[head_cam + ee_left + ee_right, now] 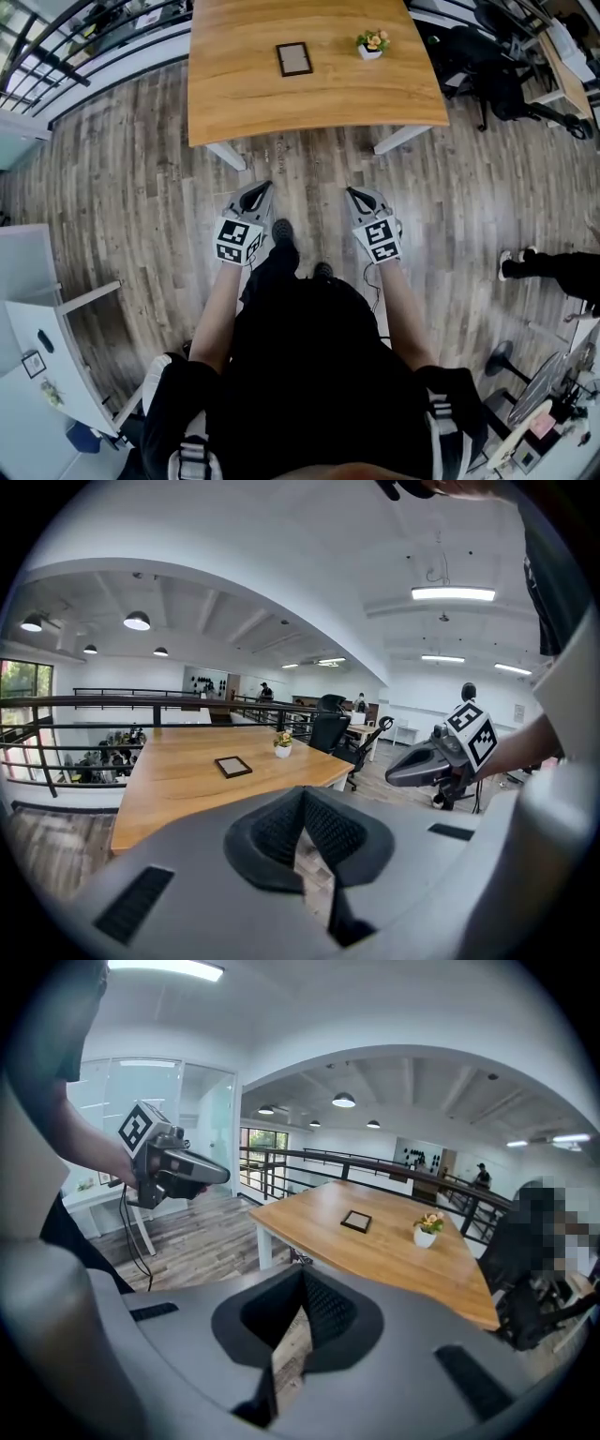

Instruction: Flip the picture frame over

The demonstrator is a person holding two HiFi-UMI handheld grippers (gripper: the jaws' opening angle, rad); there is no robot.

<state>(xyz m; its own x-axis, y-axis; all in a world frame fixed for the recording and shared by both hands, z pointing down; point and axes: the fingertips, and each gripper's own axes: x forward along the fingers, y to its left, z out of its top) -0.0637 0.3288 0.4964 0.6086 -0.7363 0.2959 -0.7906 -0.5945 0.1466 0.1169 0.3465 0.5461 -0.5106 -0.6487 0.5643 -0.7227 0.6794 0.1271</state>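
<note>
A small dark picture frame (293, 58) lies flat near the middle of the wooden table (244, 103); it also shows in the left gripper view (232, 766) and the right gripper view (356, 1221). My left gripper (266, 186) and right gripper (352, 192) are both shut and hold nothing. They hang over the floor, a good way short of the table's near edge. Each gripper appears in the other's view, the right gripper (394, 778) and the left gripper (223, 1176).
A small white pot of flowers (371, 45) stands on the table to the right of the frame. Black office chairs (487, 75) crowd the table's right side. A railing (75, 47) runs at the far left, a white cabinet (37, 347) stands at the near left, and a person's feet (516, 262) show at right.
</note>
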